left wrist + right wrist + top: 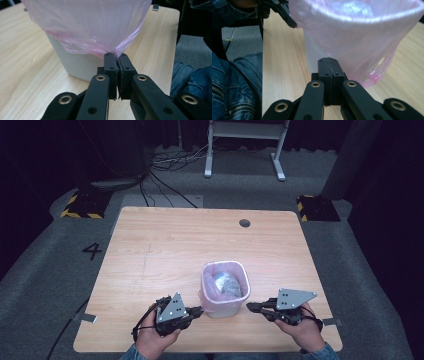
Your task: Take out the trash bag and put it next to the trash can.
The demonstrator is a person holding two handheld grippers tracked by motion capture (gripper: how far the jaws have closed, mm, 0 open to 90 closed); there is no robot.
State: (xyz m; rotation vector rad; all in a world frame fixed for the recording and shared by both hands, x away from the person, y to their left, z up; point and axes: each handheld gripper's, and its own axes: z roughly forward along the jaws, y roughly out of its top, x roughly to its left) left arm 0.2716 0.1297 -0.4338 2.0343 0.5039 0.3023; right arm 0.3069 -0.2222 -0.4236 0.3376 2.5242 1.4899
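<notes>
Both hands lie low at the surface's (150, 245) near edge, flanking the white bin (225, 306). The left gripper (117, 62) is clamped on its pink bag (95, 27); the right gripper's (328, 61) jaws are together, seemingly empty.

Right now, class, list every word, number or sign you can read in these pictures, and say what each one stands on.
"4": a black numeral on the grey floor covering, left of the wooden table.
No other text can be read: the white bin, its pink bag and both grippers carry no legible label.
The yellow-and-black hazard stripes on the floor blocks are a pattern, not words.
</notes>
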